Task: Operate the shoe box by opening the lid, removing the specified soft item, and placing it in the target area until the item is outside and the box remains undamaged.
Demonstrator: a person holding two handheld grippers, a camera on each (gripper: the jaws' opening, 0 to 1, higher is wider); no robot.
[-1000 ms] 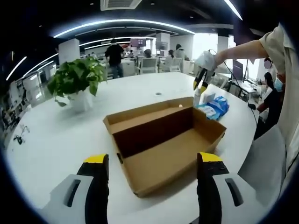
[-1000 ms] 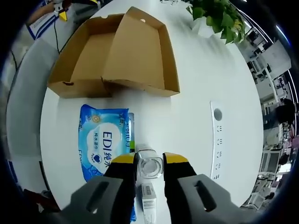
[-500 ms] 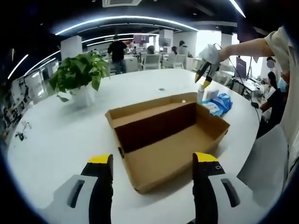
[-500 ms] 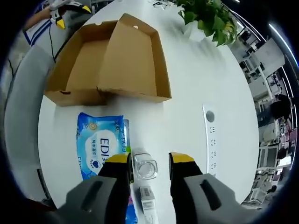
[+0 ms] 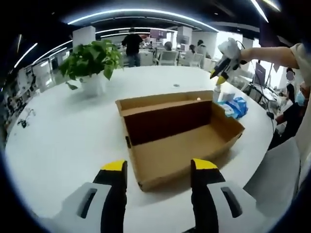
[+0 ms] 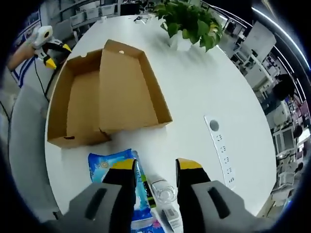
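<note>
White counter point(image 5: 58, 141) ahead in my left gripper view; the open shoe box point(image 5: 180, 133) sits just beyond my left gripper point(image 5: 160, 167), fingers spread and empty. Right gripper view: my right gripper point(image 6: 154, 166) hovers, fingers parted, over a clear bottle point(image 6: 164, 192) beside the blue wipes pack point(image 6: 112, 164).

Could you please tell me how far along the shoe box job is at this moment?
Done: the shoe box lies open, its lid folded back, and the inside looks empty. The blue wipes pack rests on the table outside it, beside a small clear bottle. In hand: nothing; the right hand-held gripper is open above them, the left hand-held gripper is open before the box. Left: little, seemingly; the box looks undamaged.
</note>
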